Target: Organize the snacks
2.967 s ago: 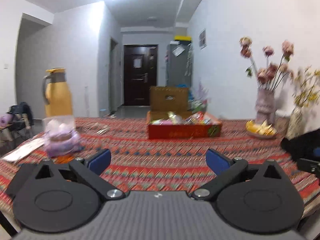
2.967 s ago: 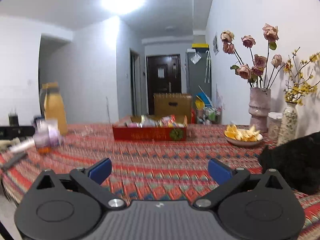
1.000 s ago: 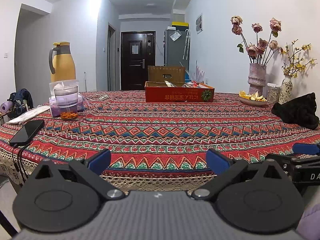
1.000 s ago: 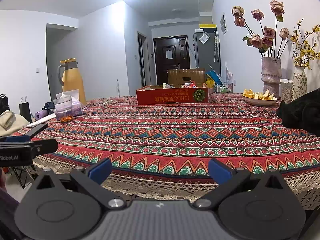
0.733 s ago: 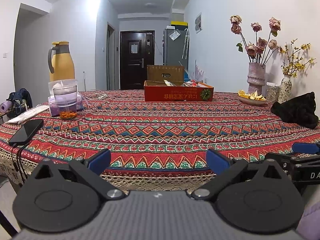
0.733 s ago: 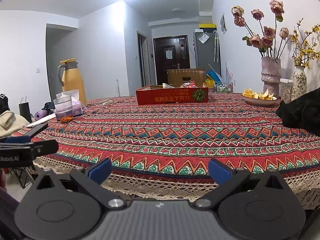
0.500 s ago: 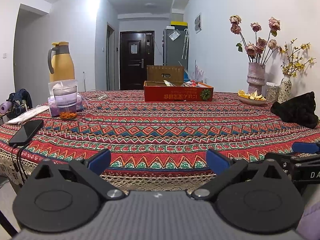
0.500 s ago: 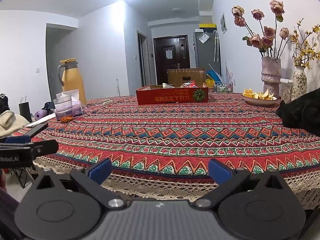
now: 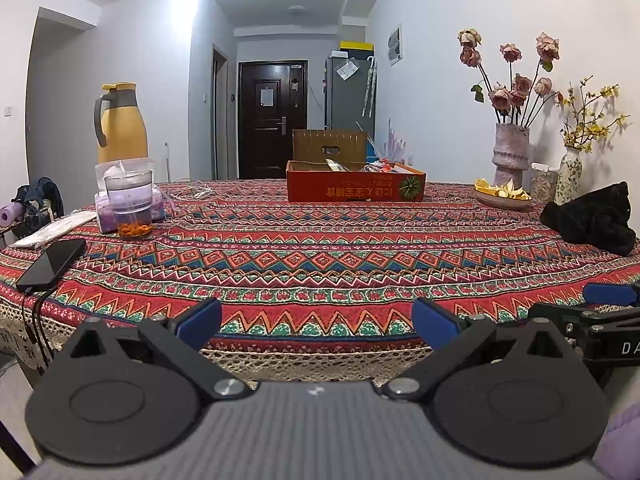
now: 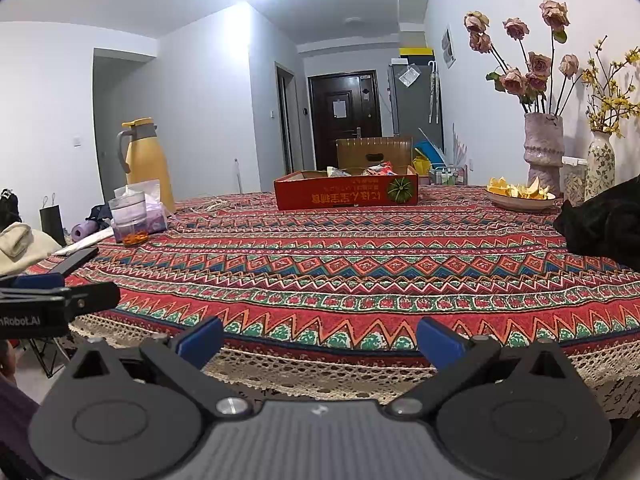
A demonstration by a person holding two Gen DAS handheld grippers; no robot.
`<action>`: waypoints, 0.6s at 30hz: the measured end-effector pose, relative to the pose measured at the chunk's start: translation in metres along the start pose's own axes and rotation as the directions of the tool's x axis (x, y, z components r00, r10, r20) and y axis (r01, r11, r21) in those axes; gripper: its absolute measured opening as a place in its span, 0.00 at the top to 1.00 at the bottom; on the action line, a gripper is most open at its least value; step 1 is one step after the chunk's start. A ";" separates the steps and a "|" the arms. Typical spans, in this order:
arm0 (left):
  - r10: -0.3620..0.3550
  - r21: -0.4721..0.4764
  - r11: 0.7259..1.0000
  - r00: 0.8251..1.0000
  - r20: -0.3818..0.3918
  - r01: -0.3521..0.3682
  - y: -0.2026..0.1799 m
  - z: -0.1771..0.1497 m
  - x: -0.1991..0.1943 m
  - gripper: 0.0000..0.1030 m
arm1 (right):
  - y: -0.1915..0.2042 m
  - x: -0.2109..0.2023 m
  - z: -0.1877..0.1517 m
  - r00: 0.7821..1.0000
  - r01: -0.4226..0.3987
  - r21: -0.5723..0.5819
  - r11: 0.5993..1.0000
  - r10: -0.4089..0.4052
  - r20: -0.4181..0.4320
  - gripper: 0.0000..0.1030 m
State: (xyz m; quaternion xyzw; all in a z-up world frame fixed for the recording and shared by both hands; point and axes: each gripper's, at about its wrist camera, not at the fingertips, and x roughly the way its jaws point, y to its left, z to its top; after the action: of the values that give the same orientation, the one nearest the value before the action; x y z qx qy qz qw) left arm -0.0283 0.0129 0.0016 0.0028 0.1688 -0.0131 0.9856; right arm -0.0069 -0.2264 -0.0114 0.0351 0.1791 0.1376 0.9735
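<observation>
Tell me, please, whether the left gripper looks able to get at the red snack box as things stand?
Probably yes: the left gripper is open, and only bare tablecloth lies between it and the red snack box, though the box sits far across.

Both wrist cameras sit low at the near edge of the patterned tablecloth [image 9: 320, 256], looking level across it past spread blue fingertips [image 9: 200, 322]. Straight ahead of both finger pairs, well apart, stands the red box [image 10: 346, 196]. The right gripper [image 9: 600, 312] shows beside the left camera's right finger; the left gripper [image 10: 48, 296] beside the right camera's left finger.
</observation>
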 end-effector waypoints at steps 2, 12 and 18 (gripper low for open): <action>0.000 0.001 1.000 1.000 0.001 0.000 0.000 0.000 0.000 0.00 | 0.001 0.000 0.000 1.000 0.000 -0.003 1.000 0.000 0.001 0.00; -0.005 0.001 1.000 1.000 -0.016 0.005 0.000 0.000 0.002 0.00 | 0.001 -0.001 0.001 1.000 -0.002 -0.002 1.000 0.002 0.006 0.00; 0.001 0.000 1.000 1.000 -0.022 -0.001 0.001 0.000 0.002 0.00 | -0.001 -0.001 0.001 1.000 0.000 0.002 1.000 0.000 0.004 0.00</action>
State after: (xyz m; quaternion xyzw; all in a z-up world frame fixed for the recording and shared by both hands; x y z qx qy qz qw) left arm -0.0264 0.0135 0.0012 0.0033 0.1797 -0.0126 0.9836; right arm -0.0072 -0.2271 -0.0104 0.0361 0.1775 0.1375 0.9738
